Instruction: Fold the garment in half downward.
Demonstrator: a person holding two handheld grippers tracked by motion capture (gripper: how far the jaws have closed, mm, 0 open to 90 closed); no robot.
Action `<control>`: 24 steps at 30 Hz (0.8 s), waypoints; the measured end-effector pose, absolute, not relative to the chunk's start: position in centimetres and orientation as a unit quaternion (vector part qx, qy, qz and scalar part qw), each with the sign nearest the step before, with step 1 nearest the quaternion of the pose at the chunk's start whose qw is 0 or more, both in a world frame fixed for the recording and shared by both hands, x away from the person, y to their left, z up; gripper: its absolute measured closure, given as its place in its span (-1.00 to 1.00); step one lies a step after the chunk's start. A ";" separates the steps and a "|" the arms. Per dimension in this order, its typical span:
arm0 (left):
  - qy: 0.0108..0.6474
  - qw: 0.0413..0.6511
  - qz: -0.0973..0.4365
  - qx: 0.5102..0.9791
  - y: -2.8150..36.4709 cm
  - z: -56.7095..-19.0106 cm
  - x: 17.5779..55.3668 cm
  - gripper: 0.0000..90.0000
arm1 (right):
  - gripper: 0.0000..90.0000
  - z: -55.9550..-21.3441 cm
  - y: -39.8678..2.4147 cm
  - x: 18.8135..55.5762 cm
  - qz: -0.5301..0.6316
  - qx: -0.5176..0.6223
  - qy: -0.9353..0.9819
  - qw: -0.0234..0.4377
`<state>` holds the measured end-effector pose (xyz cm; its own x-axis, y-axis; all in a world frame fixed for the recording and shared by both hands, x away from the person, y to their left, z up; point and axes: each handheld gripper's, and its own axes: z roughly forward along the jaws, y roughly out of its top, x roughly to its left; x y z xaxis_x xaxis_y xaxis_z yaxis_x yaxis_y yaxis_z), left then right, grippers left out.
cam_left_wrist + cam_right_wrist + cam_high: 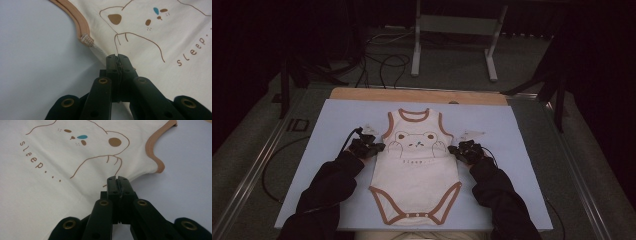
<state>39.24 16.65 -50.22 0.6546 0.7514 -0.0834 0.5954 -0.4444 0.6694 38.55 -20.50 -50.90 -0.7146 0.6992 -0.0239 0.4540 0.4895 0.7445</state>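
A cream baby bodysuit with brown trim and a bear print lies flat, neck away from me, on a pale blue mat. My left gripper sits at its left side edge just below the armhole. In the left gripper view the jaws are pressed together with the side seam of the bodysuit pinched at their tips. My right gripper mirrors it on the right edge. There too the gripper is shut, and the hem of the bodysuit gathers into the tips.
The mat covers a wooden board whose far edge shows. Metal rails run along both sides of the table. Cables and a white metal stand are on the floor beyond. Dark sleeves come in from the bottom.
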 end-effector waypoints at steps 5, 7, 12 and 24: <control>0.395 0.345 0.119 0.843 16.8 -49.8 38.9 1.00 | 1.00 -50.3 -20.7 38.2 0.378 0.337 0.846 0.167; 0.395 0.351 0.120 0.841 16.9 -49.5 38.8 1.00 | 1.00 -50.1 -20.7 38.0 0.381 0.335 0.845 0.168; 0.388 0.355 0.120 0.842 17.0 -49.0 38.4 1.00 | 1.00 -49.7 -20.8 37.7 0.381 0.332 0.847 0.169; 0.370 0.361 0.106 0.849 17.3 -48.0 36.9 1.00 | 1.00 -48.7 -21.0 35.9 0.388 0.320 0.847 0.170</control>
<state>36.95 17.31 -47.98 0.7030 0.7059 -0.0866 0.5524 -0.4653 0.6916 35.88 -21.02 -48.67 -0.7373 0.6744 -0.0387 0.4111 0.4933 0.7666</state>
